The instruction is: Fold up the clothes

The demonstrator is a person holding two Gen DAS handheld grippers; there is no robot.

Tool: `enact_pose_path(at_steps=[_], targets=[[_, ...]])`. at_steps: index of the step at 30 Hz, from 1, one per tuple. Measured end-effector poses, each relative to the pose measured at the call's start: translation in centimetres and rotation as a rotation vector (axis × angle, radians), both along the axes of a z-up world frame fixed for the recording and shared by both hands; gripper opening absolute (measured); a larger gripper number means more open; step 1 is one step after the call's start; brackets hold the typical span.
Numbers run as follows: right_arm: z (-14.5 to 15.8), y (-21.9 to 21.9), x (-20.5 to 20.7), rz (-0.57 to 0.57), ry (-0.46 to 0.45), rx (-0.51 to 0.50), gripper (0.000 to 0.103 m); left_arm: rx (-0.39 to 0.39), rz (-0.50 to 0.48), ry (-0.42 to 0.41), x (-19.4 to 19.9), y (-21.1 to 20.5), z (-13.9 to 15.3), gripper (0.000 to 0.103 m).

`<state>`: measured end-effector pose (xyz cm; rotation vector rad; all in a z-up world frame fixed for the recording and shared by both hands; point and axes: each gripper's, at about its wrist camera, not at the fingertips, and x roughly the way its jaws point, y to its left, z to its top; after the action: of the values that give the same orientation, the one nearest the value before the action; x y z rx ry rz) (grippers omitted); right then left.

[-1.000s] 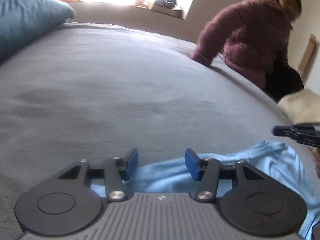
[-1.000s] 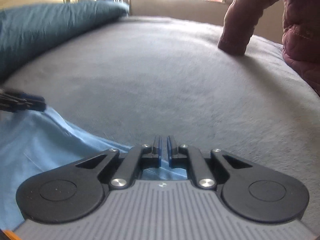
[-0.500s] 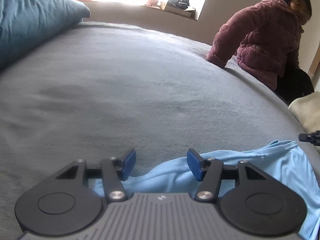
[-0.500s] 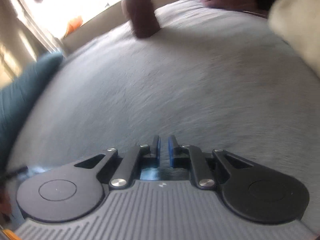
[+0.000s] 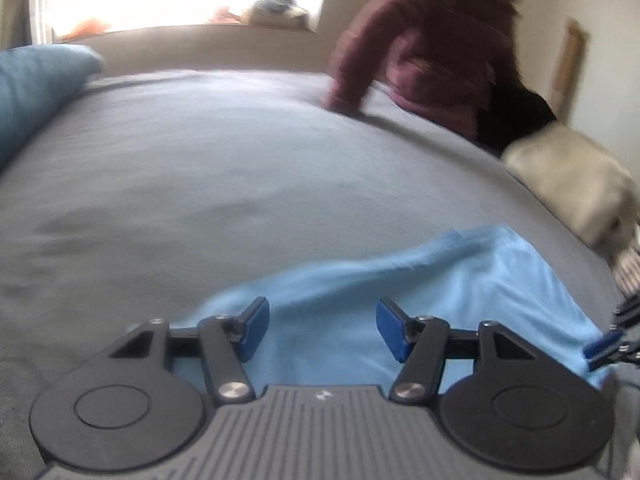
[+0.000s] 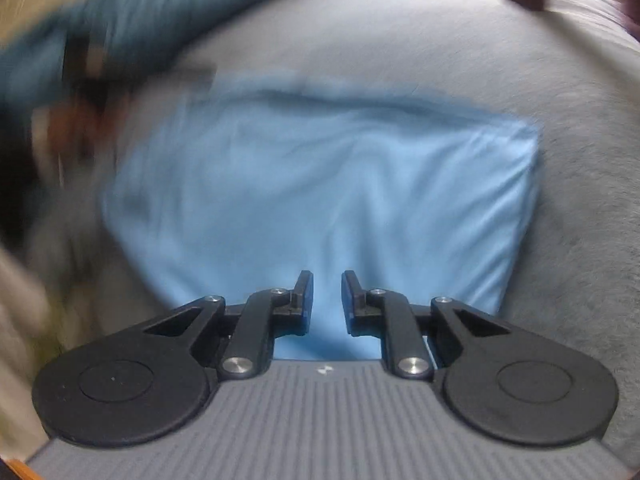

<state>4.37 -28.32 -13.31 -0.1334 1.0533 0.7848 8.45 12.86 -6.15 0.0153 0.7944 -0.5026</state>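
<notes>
One light blue garment (image 6: 320,184) is seen at twelve o'clock of two empty, opening grippers, left (image 5: 322,330) wide, right (image 6: 327,304) narrow.

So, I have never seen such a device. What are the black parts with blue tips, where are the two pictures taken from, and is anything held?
Each picture comes from a camera mounted on a hand-held gripper, looking forward along its two fingers. The black levers with blue pads are those fingers. One view belongs to the left gripper, the other to the right gripper. Both look down at a grey bed with a light blue garment lying folded on it. Neither gripper holds anything: both sets of jaws are opening, with only cloth seen beyond them. A person in a maroon jacket leans on the bed's far side.
</notes>
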Motion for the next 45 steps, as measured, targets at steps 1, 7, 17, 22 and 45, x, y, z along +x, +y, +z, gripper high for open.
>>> enact_pose_path(at_steps=[1, 7, 17, 22, 45], targets=[[-0.7, -0.1, -0.9, 0.026, 0.021, -0.062, 0.014, 0.026, -0.039, 0.005, -1.2, -0.2, 0.3, 0.061], [-0.9, -3.1, -6.6, 0.099, 0.111, -0.324, 0.015, 0.13, -0.288, 0.047, -7.9, -1.7, 1.4, 0.061], [-0.3, 2.0, -0.9, -0.066, -0.197, -0.253, 0.024, 0.271, -0.39, 0.207, -13.1, -7.8, -5.2, 0.051], [-1.3, -5.0, -2.2, -0.243, -0.073, -0.231, 0.027, 0.196, -0.283, 0.24, -16.2, -2.5, -4.1, 0.051], [1.8, -4.4, 2.6, -0.483, -0.108, 0.071, 0.025, 0.062, 0.115, 0.241, -16.7, 8.5, -1.3, 0.056]])
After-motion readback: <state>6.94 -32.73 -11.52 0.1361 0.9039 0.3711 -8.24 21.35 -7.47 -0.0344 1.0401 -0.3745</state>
